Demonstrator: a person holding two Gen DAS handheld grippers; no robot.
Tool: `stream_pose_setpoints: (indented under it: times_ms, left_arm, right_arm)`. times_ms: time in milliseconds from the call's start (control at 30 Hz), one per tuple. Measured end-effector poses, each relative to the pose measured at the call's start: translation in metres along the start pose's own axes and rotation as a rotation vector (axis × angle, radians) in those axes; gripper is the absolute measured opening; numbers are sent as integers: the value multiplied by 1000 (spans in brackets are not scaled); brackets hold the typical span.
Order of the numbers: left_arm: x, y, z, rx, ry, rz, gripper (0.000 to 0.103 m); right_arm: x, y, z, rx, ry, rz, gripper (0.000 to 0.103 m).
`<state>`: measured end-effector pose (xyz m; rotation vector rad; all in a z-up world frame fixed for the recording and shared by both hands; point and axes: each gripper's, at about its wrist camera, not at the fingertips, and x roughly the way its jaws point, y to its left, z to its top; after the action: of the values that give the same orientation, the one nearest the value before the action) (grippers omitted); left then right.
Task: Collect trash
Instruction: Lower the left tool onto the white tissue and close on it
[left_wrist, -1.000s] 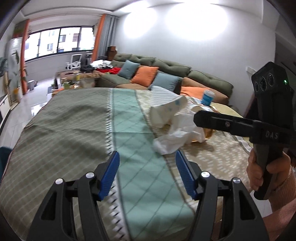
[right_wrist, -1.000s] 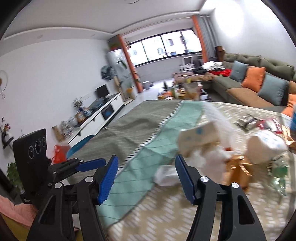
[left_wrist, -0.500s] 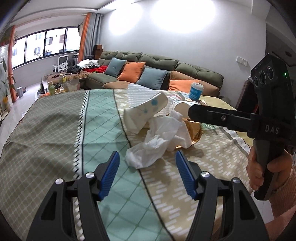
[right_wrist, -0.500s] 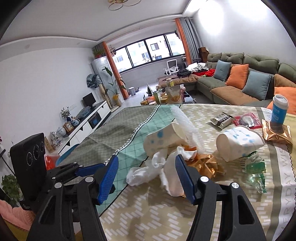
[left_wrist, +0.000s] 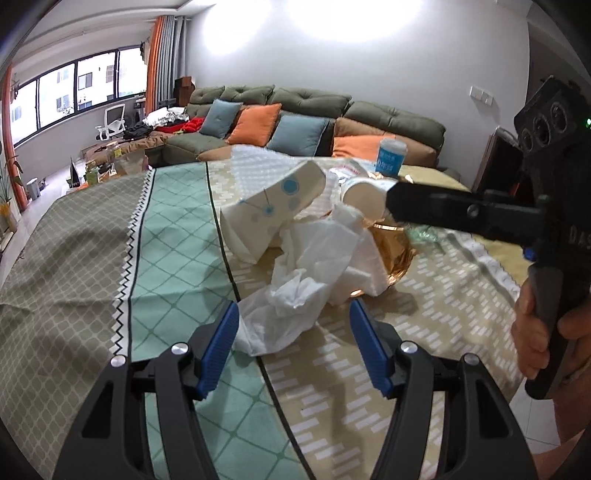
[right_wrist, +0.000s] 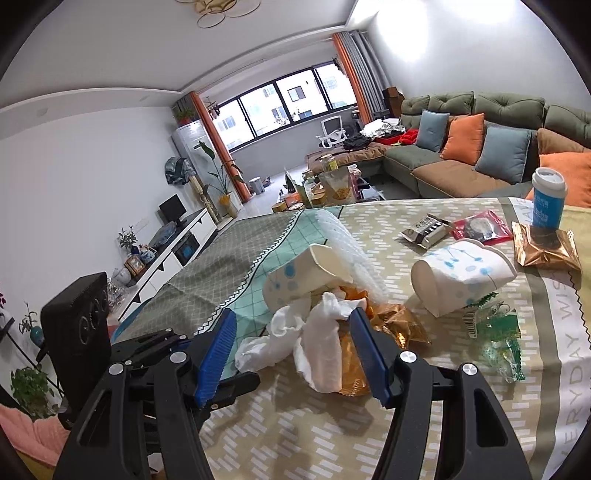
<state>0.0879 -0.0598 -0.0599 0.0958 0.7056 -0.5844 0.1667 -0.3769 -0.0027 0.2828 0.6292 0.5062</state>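
Observation:
A crumpled white tissue (left_wrist: 295, 295) lies on the patterned tablecloth (left_wrist: 166, 258) at the near edge of a trash pile. Behind it are a tipped paper cup with blue dots (left_wrist: 269, 210), a second paper cup (left_wrist: 364, 195) and a gold wrapper (left_wrist: 397, 254). My left gripper (left_wrist: 293, 332) is open, its blue pads either side of the tissue's near end without touching it. In the right wrist view my right gripper (right_wrist: 293, 332) is open too, with the tissue (right_wrist: 317, 339) and gold wrapper (right_wrist: 399, 325) just ahead between its pads.
To the right lie a tipped cup (right_wrist: 461, 273), a green wrapper (right_wrist: 498, 332), dark (right_wrist: 426, 229), red (right_wrist: 480, 227) and gold (right_wrist: 543, 247) snack packets and an upright blue cup (right_wrist: 548, 199). A sofa (left_wrist: 295, 110) stands behind the table. A hand (left_wrist: 535, 332) holds the right gripper's handle.
Both grippers have come closer to the trash pile and swung towards it. The tissue now sits between each pair of pads. Neither jaw opening has visibly changed.

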Motion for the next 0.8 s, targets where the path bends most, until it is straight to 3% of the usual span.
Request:
stream_pose_setpoints:
  times_ms: [300, 400, 667, 800]
  left_arm:
    - [17, -3, 6, 14, 70, 11, 48]
    - [20, -2, 8, 3, 81, 3, 36]
    - [20, 4, 10, -31, 80, -7, 15]
    - [18, 8, 11, -58, 68, -11, 10]
  right_arm:
    - [-2, -10, 2, 27, -3, 5, 64]
    - [0, -10, 3, 22, 1, 11, 65]
    - [8, 0, 11, -1, 8, 18, 65]
    - [16, 3, 15, -15, 16, 5, 65]
